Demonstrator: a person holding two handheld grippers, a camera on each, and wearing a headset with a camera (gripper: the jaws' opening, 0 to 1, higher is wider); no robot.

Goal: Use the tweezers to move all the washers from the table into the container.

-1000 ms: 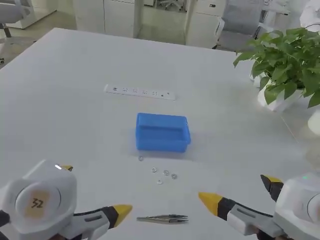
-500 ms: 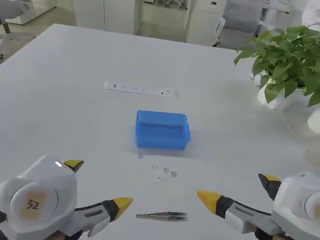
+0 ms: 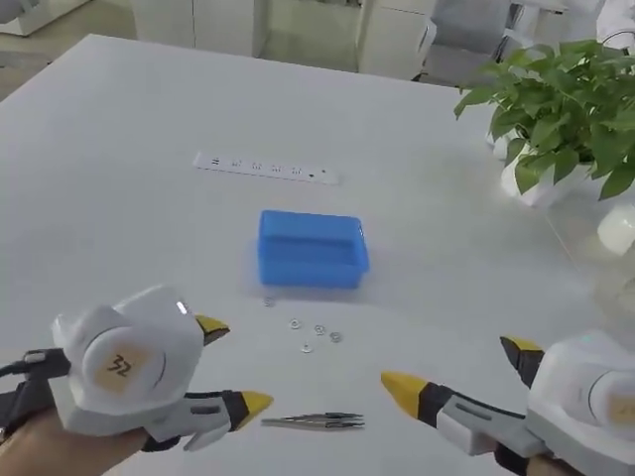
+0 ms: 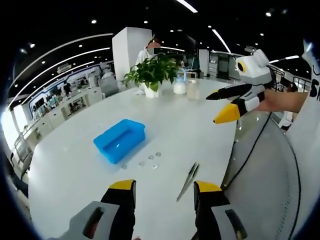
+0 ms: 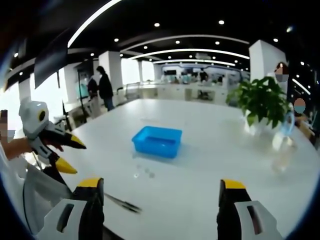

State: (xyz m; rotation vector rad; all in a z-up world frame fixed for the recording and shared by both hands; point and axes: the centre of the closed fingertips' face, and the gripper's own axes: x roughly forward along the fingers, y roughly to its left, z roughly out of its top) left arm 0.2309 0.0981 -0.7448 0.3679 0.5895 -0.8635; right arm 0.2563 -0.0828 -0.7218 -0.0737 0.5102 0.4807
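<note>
Fingers (image 3: pixel 248 402) spread, nothing held, on our left gripper (image 3: pixel 232 364) and right gripper (image 3: pixel 457 366). Head view: tweezers (image 3: pixel 313 421) by the table's (image 3: pixel 119 149) near edge, washers (image 3: pixel 316 332) near the container (image 3: pixel 311 248). Left gripper view: tweezers dead ahead, we'd pinch mid-length. Right gripper view: they sit low-left

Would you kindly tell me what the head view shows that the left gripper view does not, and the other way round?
Head view's own: the white body of the left hand-held gripper with its numbered sticker, and a plain look at the power strip beyond the blue container. Left gripper view's own: the ceiling lights and the hall around the table. Shared: the blue container, the loose washers beside it, the tweezers lying on the table, the potted plant, and the open right hand-held gripper.
</note>
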